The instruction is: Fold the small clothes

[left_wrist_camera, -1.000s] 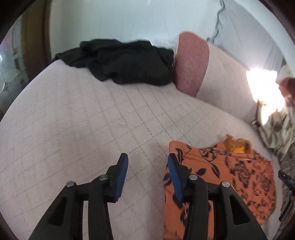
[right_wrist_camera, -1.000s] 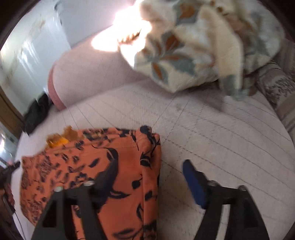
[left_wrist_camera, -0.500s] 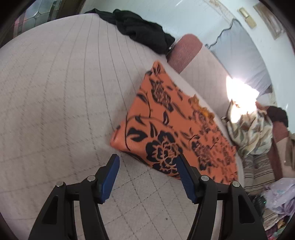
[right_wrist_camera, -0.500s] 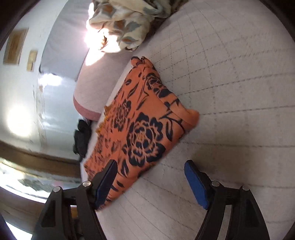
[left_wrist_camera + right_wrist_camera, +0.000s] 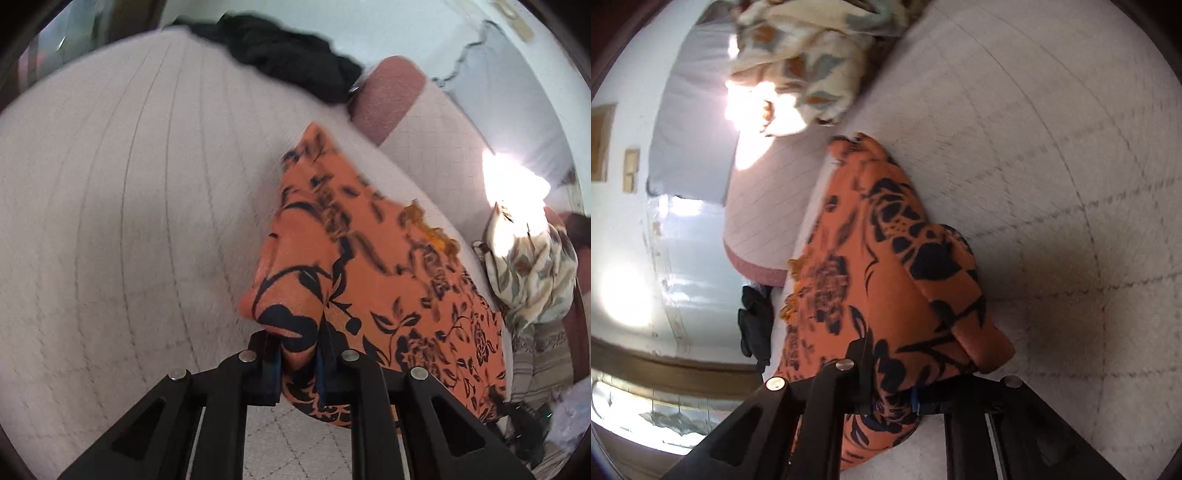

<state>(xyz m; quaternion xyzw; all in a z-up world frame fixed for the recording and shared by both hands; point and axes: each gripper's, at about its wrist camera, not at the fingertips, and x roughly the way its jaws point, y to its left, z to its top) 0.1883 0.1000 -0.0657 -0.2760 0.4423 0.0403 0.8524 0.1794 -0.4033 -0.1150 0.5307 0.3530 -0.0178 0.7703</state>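
I have both tools clamped on the orange floral garment (image 5: 373,266), which lies on the quilted bed (image 5: 110,221): the left tool (image 5: 299,363) pinches 1 near corner, the right tool (image 5: 890,391) pinches the other, cloth bunched between each pair of pads. I judge this 2-corner hold lets me lift the near edge for a fold. The garment's long axis runs away from me toward the pink bolster (image 5: 388,96).

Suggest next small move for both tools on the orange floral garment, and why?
Probably lift both corners together and carry them over toward the far edge. The left tool and right tool each pinch a near corner of the orange floral garment, bunching it.
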